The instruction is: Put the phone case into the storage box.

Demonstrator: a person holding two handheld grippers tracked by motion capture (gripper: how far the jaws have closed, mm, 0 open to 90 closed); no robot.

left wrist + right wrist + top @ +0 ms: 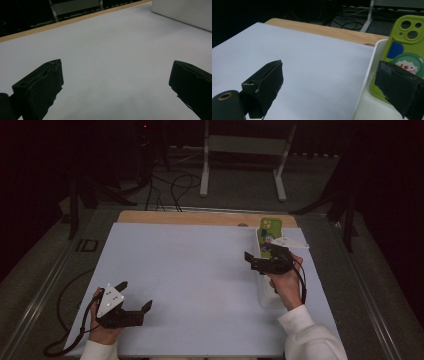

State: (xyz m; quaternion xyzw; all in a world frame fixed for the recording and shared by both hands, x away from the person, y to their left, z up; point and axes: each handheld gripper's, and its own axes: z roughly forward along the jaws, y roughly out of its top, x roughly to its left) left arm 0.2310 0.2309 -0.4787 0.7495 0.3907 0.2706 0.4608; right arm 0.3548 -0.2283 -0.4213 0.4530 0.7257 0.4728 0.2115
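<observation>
The right gripper [260, 261] hangs over the near part of a long white tray [266, 296] at the right side of the worktop [200, 270], its jaws spread wide with nothing between them. In the right gripper view one jaw sits over the bare white sheet outside the tray's rim and the other over the tray, in front of a green phone case [405, 53] with a cartoon face on its back. The case leans with its camera end up against the tray's far end, which leaves its lower edge open to a pinch from this side. That straddle suggests the gripper is lining up on the case, though a shift further over the tray looks necessary before both jaws can flank it. Whether the case touches the tray floor along its full length is hard to tell in the dim light.

The left gripper [135, 296] rests low near the front left corner of the worktop, jaws also held apart and empty, well clear of the tray so it does not crowd the reach.
</observation>
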